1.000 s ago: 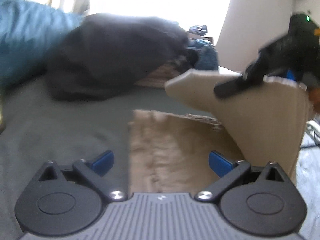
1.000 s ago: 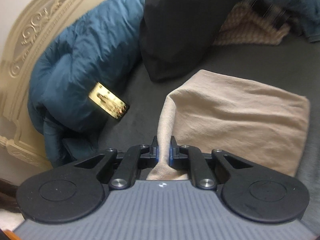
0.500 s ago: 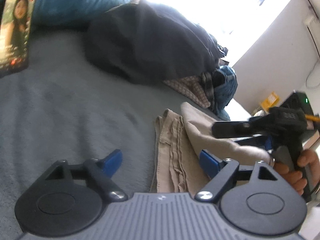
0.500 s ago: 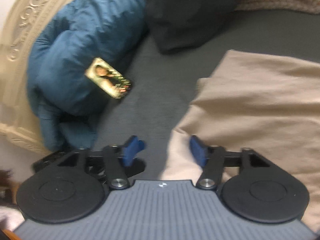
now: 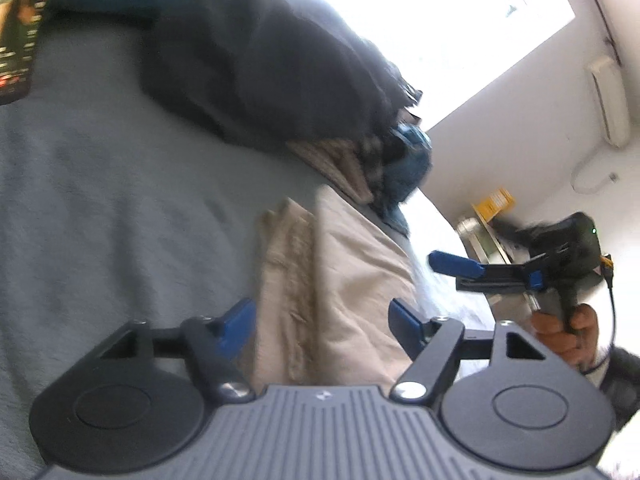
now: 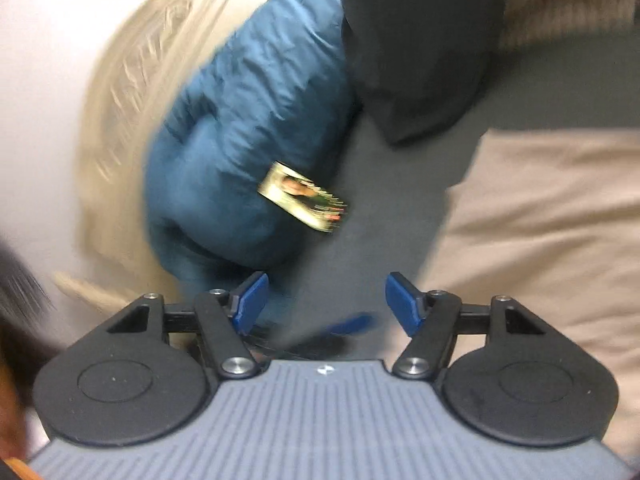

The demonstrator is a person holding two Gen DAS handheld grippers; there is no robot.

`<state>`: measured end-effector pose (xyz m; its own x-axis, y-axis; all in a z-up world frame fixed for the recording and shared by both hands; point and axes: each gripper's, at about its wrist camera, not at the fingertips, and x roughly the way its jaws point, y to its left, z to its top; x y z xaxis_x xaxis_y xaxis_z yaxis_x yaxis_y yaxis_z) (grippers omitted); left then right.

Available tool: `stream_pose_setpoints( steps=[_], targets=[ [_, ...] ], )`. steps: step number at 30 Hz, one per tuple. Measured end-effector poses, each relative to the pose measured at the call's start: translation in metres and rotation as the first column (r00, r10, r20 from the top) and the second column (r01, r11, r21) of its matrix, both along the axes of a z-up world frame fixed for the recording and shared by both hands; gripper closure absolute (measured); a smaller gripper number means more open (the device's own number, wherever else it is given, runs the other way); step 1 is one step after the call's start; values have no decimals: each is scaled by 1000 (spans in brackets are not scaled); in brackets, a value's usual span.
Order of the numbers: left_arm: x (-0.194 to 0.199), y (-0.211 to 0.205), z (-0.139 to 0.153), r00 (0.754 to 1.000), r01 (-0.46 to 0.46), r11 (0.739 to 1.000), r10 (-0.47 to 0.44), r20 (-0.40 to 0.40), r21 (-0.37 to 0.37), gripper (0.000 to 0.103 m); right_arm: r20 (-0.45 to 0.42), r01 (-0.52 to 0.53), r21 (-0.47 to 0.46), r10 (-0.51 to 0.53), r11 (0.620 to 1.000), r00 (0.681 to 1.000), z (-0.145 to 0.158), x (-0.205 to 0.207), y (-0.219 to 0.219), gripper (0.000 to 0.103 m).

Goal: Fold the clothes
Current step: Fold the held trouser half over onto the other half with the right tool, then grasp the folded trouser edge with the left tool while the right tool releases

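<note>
A beige garment (image 5: 340,280) lies folded on the grey bed sheet (image 5: 120,220). My left gripper (image 5: 322,322) hovers low over its near end. The cloth's width lies between the blue pads (image 5: 240,324), which are closing and do not visibly press on it. In the left wrist view, a hand (image 5: 568,328) holds my right gripper (image 5: 460,270) off the garment's right side. In the right wrist view my right gripper (image 6: 328,304) is over bare sheet with nothing between its pads, its jaws closing slightly. The beige garment (image 6: 540,232) lies to its right.
A black garment heap (image 5: 272,68) and a checked cloth with blue denim (image 5: 404,160) lie at the back of the bed. A blue puffy jacket (image 6: 248,120) leans on the cream headboard (image 6: 128,92), with a lit phone (image 6: 304,198) propped on it.
My right gripper let go of the beige cloth's corner, opened and drew back off the cloth. The raised flap now lies flat. My left gripper rolled and its jaws narrowed around the cloth.
</note>
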<state>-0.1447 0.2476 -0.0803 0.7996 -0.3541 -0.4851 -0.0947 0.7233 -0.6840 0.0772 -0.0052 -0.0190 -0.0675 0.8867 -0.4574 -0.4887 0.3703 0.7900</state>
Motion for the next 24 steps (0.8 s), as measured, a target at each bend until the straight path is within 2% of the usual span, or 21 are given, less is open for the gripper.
stream_pose_setpoints(
  steps=[3, 7, 10, 13, 15, 18, 20, 21, 22, 24],
  targets=[
    [2, -11, 4, 997, 77, 996, -77, -15, 36, 34, 122, -85, -112, 99, 990, 988, -1, -22, -8, 59],
    [6, -26, 6, 984, 168, 978, -160, -73, 120, 42, 277, -140, -273, 218, 952, 936, -20, -63, -9, 77],
    [10, -39, 3, 974, 215, 958, -196, -114, 188, 45, 336, -206, -378, 342, 902, 878, -42, -90, 2, 78],
    [10, -49, 0, 971, 226, 941, -196, -137, 253, 51, 395, -246, -445, 436, 861, 809, -45, -106, 13, 78],
    [8, -51, 0, 973, 219, 937, -187, -138, 272, 52, 409, -241, -389, 401, 889, 820, -30, -95, 7, 78],
    [7, -53, 1, 976, 203, 940, -172, -131, 274, 52, 422, -146, -303, 270, 942, 865, -5, -56, -5, 76],
    [6, -53, 0, 977, 201, 939, -170, -129, 280, 52, 415, -66, -274, 180, 960, 892, 8, -23, -7, 75],
    [6, -53, -1, 977, 202, 937, -172, -126, 286, 53, 414, -33, -271, 147, 962, 898, 12, -6, -4, 69],
    [6, -54, -1, 977, 203, 934, -174, -124, 293, 55, 415, -1, -271, 118, 963, 902, 15, 11, -1, 57],
    [4, -54, -2, 977, 207, 931, -180, -117, 299, 61, 401, 38, -281, 81, 959, 912, 12, 42, 10, 41]
  ],
)
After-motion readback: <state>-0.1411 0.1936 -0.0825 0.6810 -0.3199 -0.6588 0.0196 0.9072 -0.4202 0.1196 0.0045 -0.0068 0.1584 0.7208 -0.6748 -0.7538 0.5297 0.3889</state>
